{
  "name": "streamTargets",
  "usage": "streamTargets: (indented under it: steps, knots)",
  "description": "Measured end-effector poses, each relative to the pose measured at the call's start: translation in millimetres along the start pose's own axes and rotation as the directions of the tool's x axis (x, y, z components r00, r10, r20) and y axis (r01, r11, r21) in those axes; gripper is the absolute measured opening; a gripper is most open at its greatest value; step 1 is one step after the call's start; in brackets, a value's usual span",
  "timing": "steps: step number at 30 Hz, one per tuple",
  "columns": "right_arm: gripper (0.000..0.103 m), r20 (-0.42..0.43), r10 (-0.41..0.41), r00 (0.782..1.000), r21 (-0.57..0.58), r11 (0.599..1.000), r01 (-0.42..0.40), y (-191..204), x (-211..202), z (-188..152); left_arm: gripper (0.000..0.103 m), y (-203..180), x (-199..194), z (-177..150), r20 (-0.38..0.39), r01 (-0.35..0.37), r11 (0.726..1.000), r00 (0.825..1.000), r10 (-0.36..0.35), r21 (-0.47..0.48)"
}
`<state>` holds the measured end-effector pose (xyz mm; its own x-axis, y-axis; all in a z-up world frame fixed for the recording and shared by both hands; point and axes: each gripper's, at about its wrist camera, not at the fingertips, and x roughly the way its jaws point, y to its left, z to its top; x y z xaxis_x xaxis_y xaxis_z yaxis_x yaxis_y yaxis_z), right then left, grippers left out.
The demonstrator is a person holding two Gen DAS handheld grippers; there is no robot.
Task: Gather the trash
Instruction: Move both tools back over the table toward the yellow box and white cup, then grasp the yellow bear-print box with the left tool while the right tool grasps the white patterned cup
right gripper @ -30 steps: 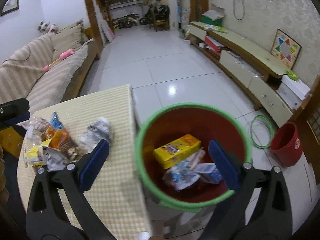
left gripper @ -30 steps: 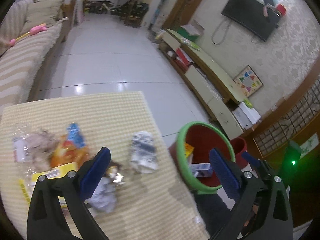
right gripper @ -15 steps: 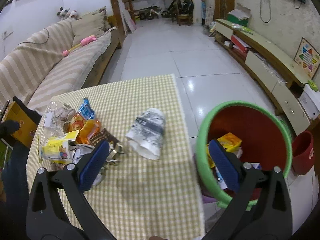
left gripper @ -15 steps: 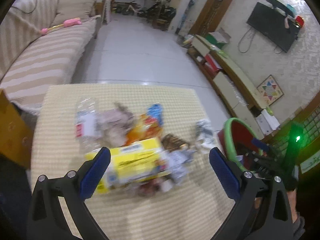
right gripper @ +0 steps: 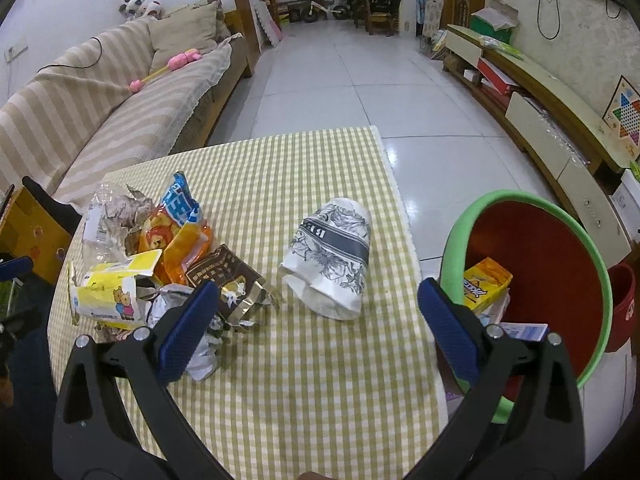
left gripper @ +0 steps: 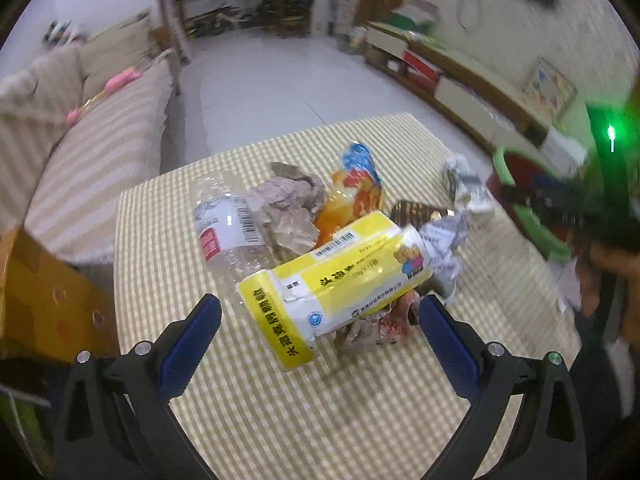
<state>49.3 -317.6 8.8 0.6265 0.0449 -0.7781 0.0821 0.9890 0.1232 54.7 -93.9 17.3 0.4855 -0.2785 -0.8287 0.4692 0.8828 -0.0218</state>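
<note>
The left gripper is spread wide and empty, with the yellow box dead ahead between its jaws — long axis slanting up to the right. The right gripper, also agape, faces the paper cup; the bin stands off the table's right edge.

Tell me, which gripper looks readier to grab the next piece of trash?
Probably the left gripper: open, its fingers flank the yellow box. The right gripper, also open, hovers over bare tablecloth.

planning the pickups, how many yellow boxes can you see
2: a torn yellow and white box in the trash pile on the table, and a yellow-orange box already inside the green-rimmed bin. More may be hidden under the pile.
</note>
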Motion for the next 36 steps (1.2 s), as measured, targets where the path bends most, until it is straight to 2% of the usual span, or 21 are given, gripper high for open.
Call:
streamTargets:
  steps: [5,9,14,19,22,24,27,31,33,35,36]
  knots:
    - [0.098,-0.016,-0.005,1.000,0.005,1.000,0.005,-2.8,7.7,1.3,0.095,-21.6,13.0,6.5,-0.028,0.035,0.992,0.999,-0.032,0.119]
    - [0.098,-0.026,-0.010,1.000,0.005,1.000,0.010,-3.4,13.7,3.8,0.095,-36.0,30.9,12.1,-0.062,0.018,0.974,0.998,-0.004,0.227]
    - [0.098,-0.042,-0.013,0.999,0.019,1.000,0.014,-7.1,23.3,7.1,0.094,-32.9,55.6,14.3,-0.130,0.025,0.964,0.991,0.010,0.266]
    - [0.098,-0.083,-0.008,0.996,0.023,1.000,0.010,-10.0,41.4,10.1,0.093,-31.7,70.9,12.8,-0.175,0.077,0.956,0.984,-0.027,0.283]
    - [0.098,-0.106,-0.017,0.994,0.025,1.000,0.019,-9.5,56.2,12.4,0.085,-31.3,71.4,10.8,-0.174,0.090,0.958,0.984,-0.043,0.273]
    - [0.098,-0.118,-0.017,0.993,0.029,0.999,0.021,-9.2,63.8,13.8,0.071,-29.5,71.2,9.0,-0.186,0.116,0.961,0.980,-0.070,0.251]
    - [0.098,-0.138,-0.020,0.990,0.037,0.999,0.026,-9.0,75.6,14.3,0.061,-24.6,69.9,4.1,-0.183,0.127,0.969,0.979,-0.089,0.210]
    - [0.097,-0.161,-0.010,0.987,0.040,0.999,0.017,-5.6,85.1,13.8,0.055,-11.1,63.6,1.0,-0.162,0.147,0.982,0.979,-0.126,0.120]
    - [0.088,-0.173,-0.002,0.985,0.040,0.999,0.009,-6.5,89.9,12.6,0.051,-6.4,60.2,0.8,-0.147,0.146,0.986,0.980,-0.133,0.078]
    - [0.072,-0.182,0.006,0.983,0.042,0.999,0.002,-5.3,92.6,10.7,0.048,1.1,54.8,-0.2,-0.136,0.156,0.987,0.979,-0.152,0.025]
    - [0.068,-0.188,0.008,0.982,0.041,0.999,-0.001,-4.4,93.7,9.8,0.047,5.4,53.4,0.6,-0.131,0.159,0.987,0.979,-0.157,0.006]
